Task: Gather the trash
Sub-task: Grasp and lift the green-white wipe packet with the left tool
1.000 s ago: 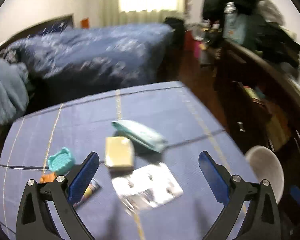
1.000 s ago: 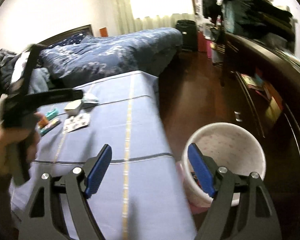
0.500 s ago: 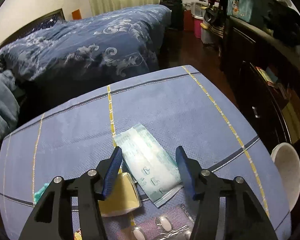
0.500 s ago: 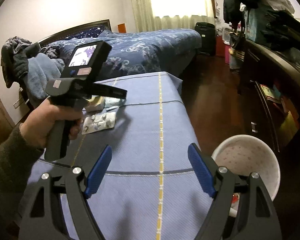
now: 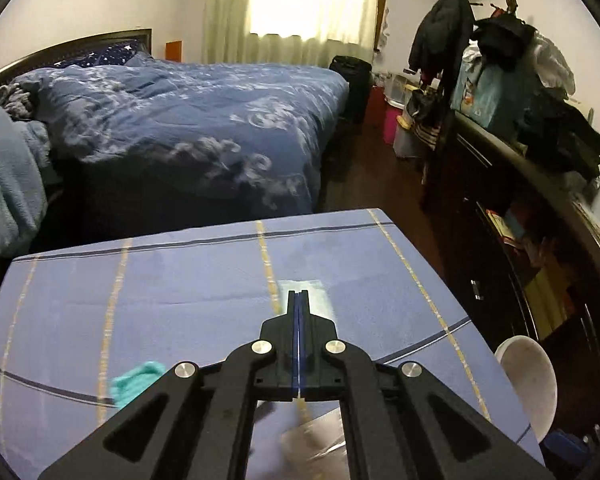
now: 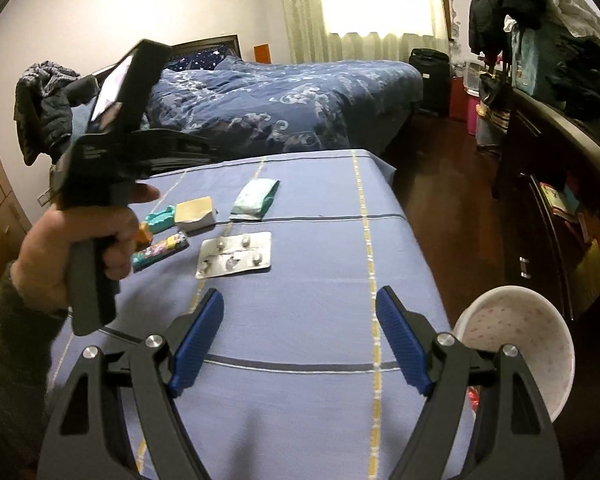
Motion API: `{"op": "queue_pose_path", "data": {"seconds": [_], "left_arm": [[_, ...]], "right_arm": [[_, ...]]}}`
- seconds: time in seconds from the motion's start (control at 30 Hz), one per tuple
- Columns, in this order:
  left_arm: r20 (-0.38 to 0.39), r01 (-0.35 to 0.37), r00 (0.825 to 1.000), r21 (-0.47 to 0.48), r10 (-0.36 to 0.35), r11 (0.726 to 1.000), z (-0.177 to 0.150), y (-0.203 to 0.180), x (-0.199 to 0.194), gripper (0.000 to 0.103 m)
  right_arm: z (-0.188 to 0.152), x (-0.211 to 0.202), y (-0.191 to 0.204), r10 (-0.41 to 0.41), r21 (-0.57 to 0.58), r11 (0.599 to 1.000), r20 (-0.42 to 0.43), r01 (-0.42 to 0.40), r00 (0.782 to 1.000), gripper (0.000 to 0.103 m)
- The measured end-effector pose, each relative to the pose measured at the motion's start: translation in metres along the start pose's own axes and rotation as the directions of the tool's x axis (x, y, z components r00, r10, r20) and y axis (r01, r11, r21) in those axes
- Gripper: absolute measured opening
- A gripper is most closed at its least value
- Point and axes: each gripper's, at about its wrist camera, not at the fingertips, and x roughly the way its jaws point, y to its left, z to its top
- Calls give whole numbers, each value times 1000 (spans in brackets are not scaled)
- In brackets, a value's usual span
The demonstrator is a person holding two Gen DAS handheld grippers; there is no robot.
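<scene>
The left gripper [image 5: 298, 300] has its 2 blue pads pressed flat together with nothing between them. Its black frame hides most of the pale green tissue packet [image 5: 318, 294], which lies just beyond the tips on the blue checked tablecloth [image 5: 180, 272]; the packet is blurred and its print unreadable. A teal scrap [image 5: 136, 380] at the frame's left edge is too smeared to identify. The right gripper [image 6: 300, 336] stands wide open and empty above the cloth. The blister sheet [image 6: 236, 254], a yellow-topped box [image 6: 194, 214] and a patterned wrapper [image 6: 160, 250] carry no legible writing. The white bin [image 6: 516, 344] stands off the table's right edge, partly cut off.
</scene>
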Motion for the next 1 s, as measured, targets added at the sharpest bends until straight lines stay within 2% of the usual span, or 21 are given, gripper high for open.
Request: {"op": "queue_pose_path", "data": {"seconds": [0.07,0.1,0.13,0.17,0.2,0.23,0.33,0.43,0.47,0.53,0.57,0.6,0.63,0.67,0.8,0.9,1.0], "left_arm": [[-51,9,999,11,-8,1000,0,3,6,0],[-79,9,997,20,-7,1000,-1,2,12,7],[-109,-2,994,29,5,1000,-2,0,21,34],[-125,-11,992,36,16,999,-3,-3,28,52],[-132,-10,991,47,16,999,-3,-8,38,81],[-135,-14,991,48,20,999,-4,-10,43,85],[-156,-38,987,72,49,997,-4,-23,60,85],[-194,-106,973,97,123,990,-6,-33,78,85],[-205,-110,970,95,128,989,-7,-33,81,84],[-235,-136,960,94,155,986,-11,-31,88,72],[-228,-139,961,89,156,986,-11,-29,88,69],[-229,-125,963,78,140,989,-12,-28,88,62],[-230,-109,965,72,123,991,-12,-28,86,48],[-226,-110,966,77,125,991,-12,-30,85,43],[-187,-18,982,26,22,1000,-10,-27,71,42],[-84,-15,996,-4,15,1000,-1,-13,35,42],[-29,-23,999,-38,21,999,3,6,3,42]], "right_arm": [[1,0,6,14,-2,1000,-1,-14,1000,79],[2,0,8,20,-4,1000,-1,-20,1000,79],[3,0,11,25,-7,1000,2,-25,1000,79],[3,-1,13,29,-13,1000,7,-29,1000,79],[3,-2,15,30,-18,999,9,-30,1000,79],[3,-3,18,29,-26,999,11,-29,1000,79],[2,-3,18,25,-36,999,7,-25,1000,79],[1,-4,15,26,-28,999,4,-26,1000,79],[2,-4,13,26,-24,999,4,-26,1000,79],[2,-6,10,27,-16,1000,10,-27,1000,79],[2,-6,10,30,-12,999,12,-29,999,79],[2,-6,9,32,-8,999,13,-32,999,79],[2,-6,9,32,-6,999,14,-32,999,79],[3,-6,8,31,-5,1000,14,-31,999,79],[6,0,11,38,8,999,6,-39,999,79],[12,9,17,51,9,999,-11,-51,999,79],[20,24,28,48,-15,999,-33,-49,998,79]]}}
